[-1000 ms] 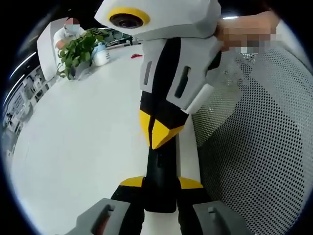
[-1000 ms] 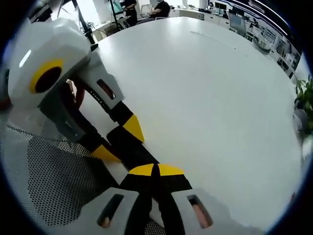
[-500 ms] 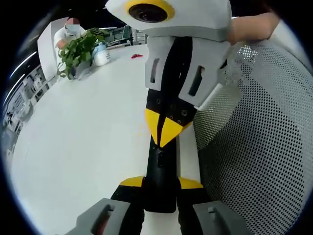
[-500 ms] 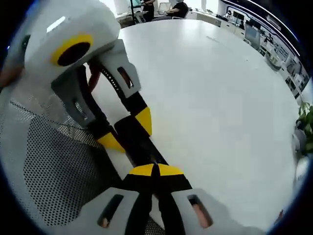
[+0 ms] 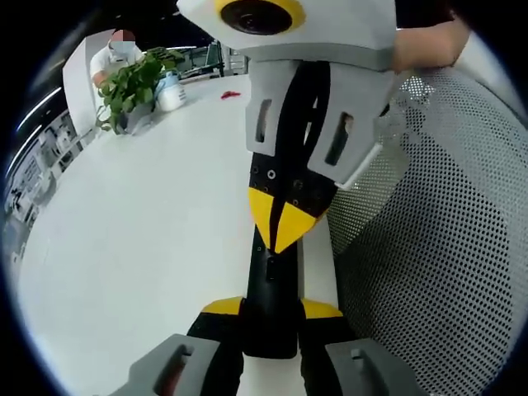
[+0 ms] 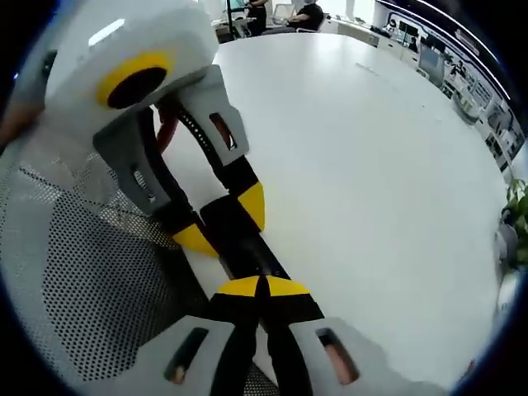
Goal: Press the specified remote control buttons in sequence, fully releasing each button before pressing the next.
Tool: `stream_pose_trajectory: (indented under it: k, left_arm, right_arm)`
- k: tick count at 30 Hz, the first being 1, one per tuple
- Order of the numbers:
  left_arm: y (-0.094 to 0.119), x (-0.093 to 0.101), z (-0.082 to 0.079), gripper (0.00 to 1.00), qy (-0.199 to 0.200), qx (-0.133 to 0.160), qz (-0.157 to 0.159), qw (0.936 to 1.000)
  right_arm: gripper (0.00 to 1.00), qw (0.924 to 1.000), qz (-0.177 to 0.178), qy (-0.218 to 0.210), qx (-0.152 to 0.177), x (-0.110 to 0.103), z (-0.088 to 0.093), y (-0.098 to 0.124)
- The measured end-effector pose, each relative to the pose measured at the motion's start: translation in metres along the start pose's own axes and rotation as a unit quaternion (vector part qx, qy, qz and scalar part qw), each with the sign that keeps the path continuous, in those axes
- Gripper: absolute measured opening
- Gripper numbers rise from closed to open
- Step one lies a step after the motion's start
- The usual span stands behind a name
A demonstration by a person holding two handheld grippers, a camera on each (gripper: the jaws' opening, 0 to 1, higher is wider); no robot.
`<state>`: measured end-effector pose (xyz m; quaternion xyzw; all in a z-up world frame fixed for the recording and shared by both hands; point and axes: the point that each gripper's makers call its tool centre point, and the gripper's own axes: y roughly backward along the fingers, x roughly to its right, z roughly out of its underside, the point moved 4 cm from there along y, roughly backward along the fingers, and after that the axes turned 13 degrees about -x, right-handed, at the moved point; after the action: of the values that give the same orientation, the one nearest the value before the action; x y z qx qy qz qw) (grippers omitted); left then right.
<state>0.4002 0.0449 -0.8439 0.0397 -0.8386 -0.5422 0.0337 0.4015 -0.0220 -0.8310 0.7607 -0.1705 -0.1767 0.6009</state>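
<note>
A slim black remote (image 5: 268, 285) is clamped between the yellow-tipped jaws of my left gripper (image 5: 271, 308), which is shut on its near end. My right gripper (image 5: 280, 224) comes down from the top of the left gripper view, jaws shut, its yellow tips resting on the remote's upper face. In the right gripper view the right gripper (image 6: 261, 286) is shut with its tips on the remote (image 6: 243, 247). There the left gripper (image 6: 224, 223) grips the remote from both sides. The buttons are hidden under the tips.
The remote is held just over a large white table (image 5: 148, 214) near its edge. A black mesh chair back (image 5: 429, 247) stands beside it, also the mesh (image 6: 91, 289). A potted plant (image 5: 132, 87) and a white container (image 5: 171, 92) sit far off; a person is behind them.
My right gripper has swung more upright and slid a little along the remote toward the left gripper. The left gripper keeps the same hold.
</note>
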Motion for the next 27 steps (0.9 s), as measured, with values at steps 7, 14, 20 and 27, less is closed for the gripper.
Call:
stream_pose_trajectory:
  k: [7,14,20,27]
  left_arm:
    - [-0.0003,-0.0001,0.0003,0.24,-0.001,0.001,0.001,1.0]
    - [-0.001,0.0002,0.0,0.24,0.004,0.006,-0.006,1.0]
    - [-0.0006,0.0001,0.0007,0.24,0.014,0.014,-0.007,0.9998]
    - [-0.0011,0.0001,-0.0008,0.24,0.027,0.005,-0.013,0.9995]
  right_arm:
    - [0.0,0.9982,0.023,0.054,-0.01,-0.0025,-0.0013,-0.0016]
    - [0.0,0.9971,0.039,0.064,-0.011,-0.0037,-0.0011,-0.0016]
    - [0.0,0.9986,0.03,0.043,-0.012,-0.0023,-0.0016,-0.0003]
    - [0.0,0.9966,0.046,0.067,-0.017,-0.0035,-0.0017,-0.0014]
